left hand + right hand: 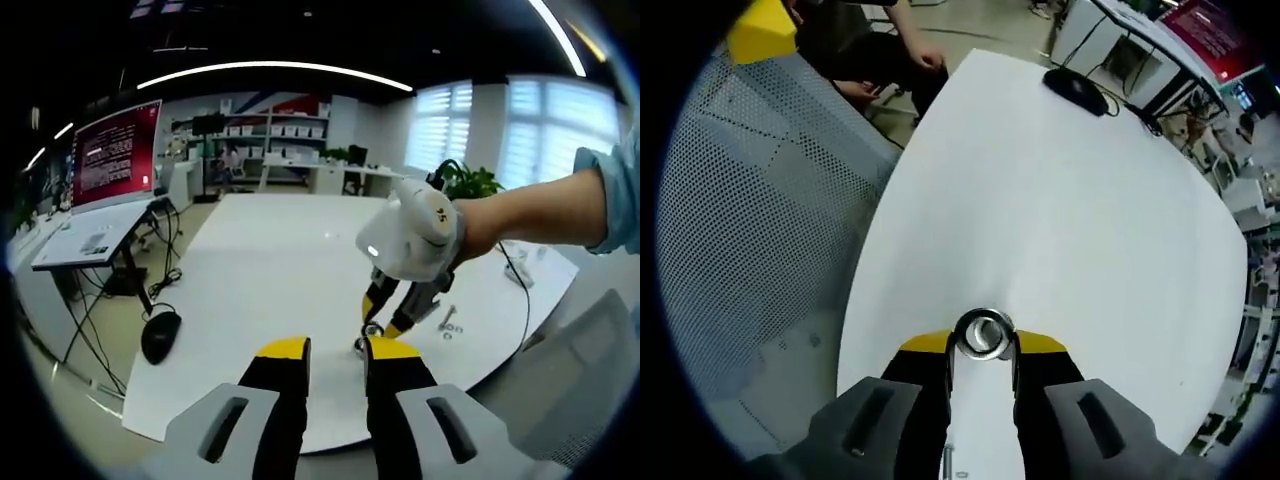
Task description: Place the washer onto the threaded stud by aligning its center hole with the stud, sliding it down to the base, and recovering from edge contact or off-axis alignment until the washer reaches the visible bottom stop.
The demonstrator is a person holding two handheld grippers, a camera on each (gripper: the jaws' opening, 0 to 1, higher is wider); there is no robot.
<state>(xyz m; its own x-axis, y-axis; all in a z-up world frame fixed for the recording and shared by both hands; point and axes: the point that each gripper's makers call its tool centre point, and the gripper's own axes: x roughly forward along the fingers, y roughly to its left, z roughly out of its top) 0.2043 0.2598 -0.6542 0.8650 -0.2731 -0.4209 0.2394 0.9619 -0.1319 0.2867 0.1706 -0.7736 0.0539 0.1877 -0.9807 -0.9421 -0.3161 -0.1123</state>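
Observation:
In the right gripper view my right gripper [983, 345] is shut on a shiny metal washer [983, 334], seen end-on with its dark centre hole facing the camera, low over the white table [1060, 200]. The left gripper view shows the right gripper [380, 328] in a person's hand, tips pointing down at the table. A small metal piece [361, 345] sits right under those tips; I cannot tell whether it is the stud or the held washer. My left gripper [338, 350] hovers just in front of that spot, open, with nothing between its yellow-tipped fingers.
Loose bolts and washers [447, 323] lie on the table [270, 260] to the right of the right gripper, with a cable [517, 275] beyond. A black mouse [1072, 85] rests at the table's far end. A grey mesh chair [760, 200] borders the table edge, near a seated person [875, 45].

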